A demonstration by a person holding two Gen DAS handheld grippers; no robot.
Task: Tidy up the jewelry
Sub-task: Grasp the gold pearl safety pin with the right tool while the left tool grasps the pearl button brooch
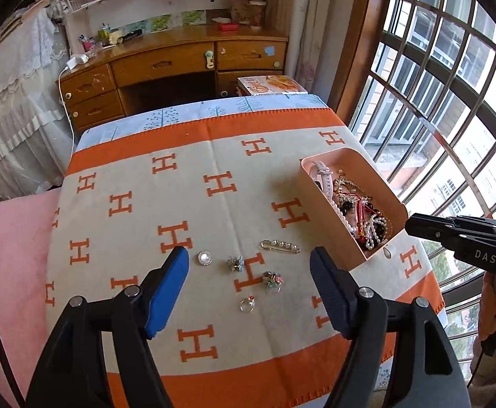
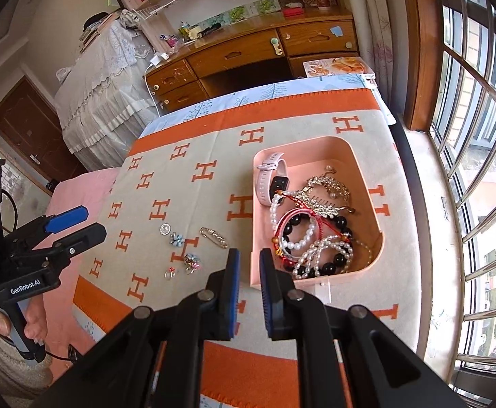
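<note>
Several small pieces lie loose on the H-patterned cloth: a round pearl brooch point(image 1: 204, 257) point(image 2: 165, 228), a pale flower ring point(image 1: 236, 263) point(image 2: 176, 239), a pearl safety pin point(image 1: 280, 245) point(image 2: 214, 237), a colourful ring point(image 1: 272, 279) point(image 2: 191, 260) and a red-stone ring point(image 1: 248, 304) point(image 2: 169, 273). My left gripper point(image 1: 248, 255) point(image 2: 81, 226) hangs wide open above them, holding nothing. The pink box point(image 1: 329, 217) point(image 2: 306, 170) holds a white watch point(image 2: 270, 170), bead bracelets and a gold comb. My right gripper point(image 2: 249, 255) point(image 1: 409, 226) hovers at the box's near end, its jaws a narrow gap apart with nothing pressed between them.
The cloth point(image 1: 186, 176) covers a small table whose right edge meets a barred window point(image 1: 435, 102). A wooden desk point(image 1: 180, 64) stands behind it, and a food carton point(image 1: 271, 85) lies at the far edge. A pink cushion point(image 1: 13, 255) borders the left side.
</note>
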